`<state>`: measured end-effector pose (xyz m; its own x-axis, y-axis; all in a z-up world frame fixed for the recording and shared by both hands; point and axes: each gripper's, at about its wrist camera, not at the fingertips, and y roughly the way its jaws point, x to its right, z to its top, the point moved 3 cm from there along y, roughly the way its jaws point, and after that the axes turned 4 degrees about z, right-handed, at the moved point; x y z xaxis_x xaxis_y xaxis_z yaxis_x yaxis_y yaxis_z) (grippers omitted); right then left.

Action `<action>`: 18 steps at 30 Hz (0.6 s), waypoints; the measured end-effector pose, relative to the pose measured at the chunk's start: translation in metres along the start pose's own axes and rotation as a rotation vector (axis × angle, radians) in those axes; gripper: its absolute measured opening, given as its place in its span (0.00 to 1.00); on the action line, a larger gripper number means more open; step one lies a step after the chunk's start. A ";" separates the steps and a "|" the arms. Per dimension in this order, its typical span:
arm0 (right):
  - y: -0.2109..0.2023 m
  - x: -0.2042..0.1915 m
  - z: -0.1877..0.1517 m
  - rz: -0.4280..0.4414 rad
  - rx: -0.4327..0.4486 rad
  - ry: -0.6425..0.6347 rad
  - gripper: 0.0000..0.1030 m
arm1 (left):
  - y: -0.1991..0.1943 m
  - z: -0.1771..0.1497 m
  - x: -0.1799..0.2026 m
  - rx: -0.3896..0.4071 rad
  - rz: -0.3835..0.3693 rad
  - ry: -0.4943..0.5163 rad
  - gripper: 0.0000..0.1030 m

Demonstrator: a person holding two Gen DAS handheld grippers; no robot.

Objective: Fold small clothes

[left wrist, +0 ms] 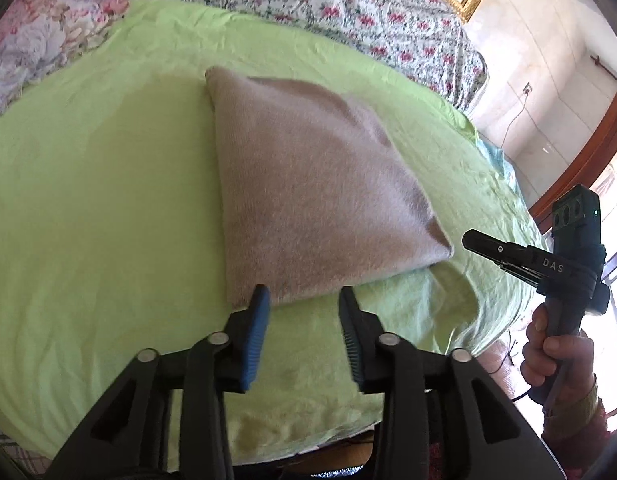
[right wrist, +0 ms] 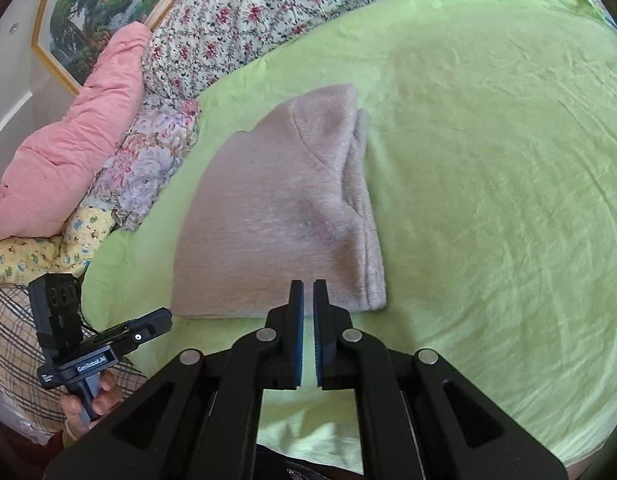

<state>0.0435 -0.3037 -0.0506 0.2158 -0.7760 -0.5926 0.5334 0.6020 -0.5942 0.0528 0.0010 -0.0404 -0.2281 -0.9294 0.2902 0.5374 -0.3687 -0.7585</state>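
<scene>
Left wrist view: the beige garment is seen folded into a compact wedge, lying mid-sheet on the green sheet, its near edge towards the front edge; the left gripper is held apart just short of that edge, nothing between the jaws. Right wrist view: the right gripper is seen closed, empty, over the garment's near edge. The fold is judged near complete; a final smoothing or removal is judged next
</scene>
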 end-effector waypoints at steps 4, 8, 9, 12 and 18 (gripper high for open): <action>0.003 -0.004 0.016 0.024 0.021 0.013 0.06 | -0.002 0.022 -0.005 0.026 0.013 -0.003 0.44; 0.003 -0.005 0.031 0.029 0.077 0.025 0.06 | -0.002 0.041 -0.015 0.040 0.023 -0.043 0.45; -0.002 -0.007 0.035 0.050 0.103 0.029 0.06 | -0.002 0.044 -0.018 0.046 0.021 -0.055 0.45; -0.025 -0.025 0.044 0.069 0.251 -0.083 0.10 | 0.000 0.052 -0.019 0.054 0.032 -0.066 0.46; 0.005 -0.012 0.067 0.035 0.152 -0.076 1.00 | 0.009 0.067 -0.013 0.069 0.076 -0.055 0.56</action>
<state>0.0985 -0.3044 -0.0101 0.2944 -0.7706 -0.5652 0.6405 0.5980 -0.4818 0.1149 0.0090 -0.0120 -0.1405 -0.9535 0.2668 0.6062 -0.2959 -0.7382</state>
